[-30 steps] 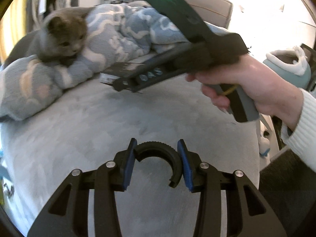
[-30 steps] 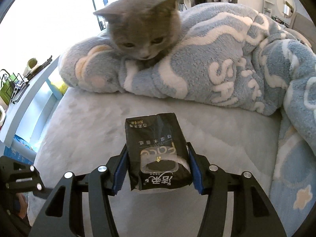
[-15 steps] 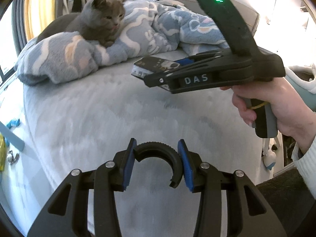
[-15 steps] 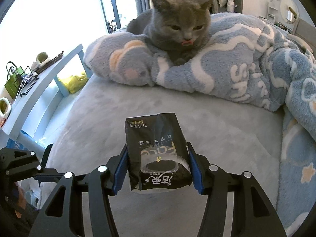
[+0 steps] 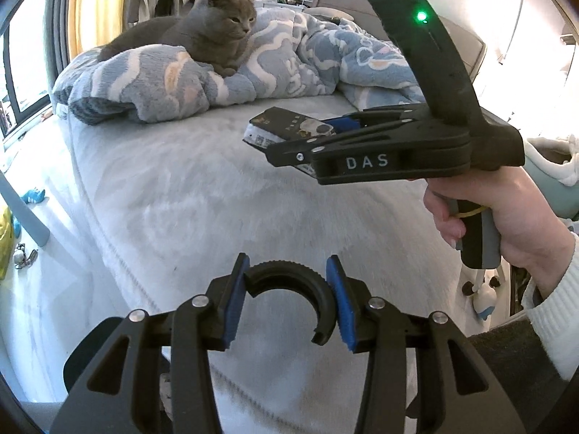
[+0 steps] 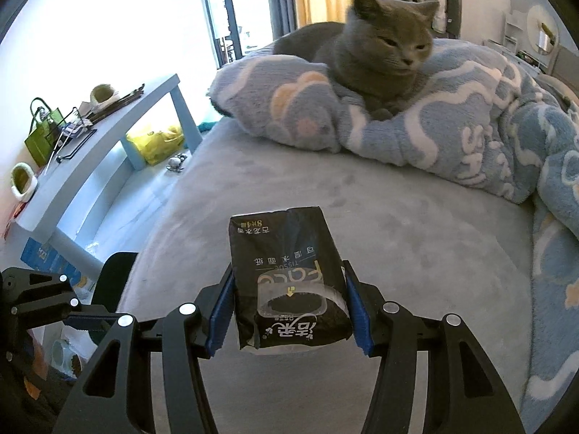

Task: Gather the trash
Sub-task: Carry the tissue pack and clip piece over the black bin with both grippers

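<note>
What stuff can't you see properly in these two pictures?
- Tissue pack: its underside faces away in the right wrist view; in the left wrist view the right gripper covers most of it.
- Broken black ring in the left gripper: its sides sit behind the blue pads.
- Cat: face blurred in the right wrist view; back half hidden behind the blanket.
- Bin: in neither view.

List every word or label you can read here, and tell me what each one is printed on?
"DAS": white letters on the side of the right hand-held gripper.
"TISSUE": upside down on the black tissue pack that this gripper holds.
"Face", roughly: large outlined letters on the same pack, partly under a clear sticker.
Chinese lines on the pack: present, not read with confidence.
White letters on the blue blanket: folded, unreadable.
</note>
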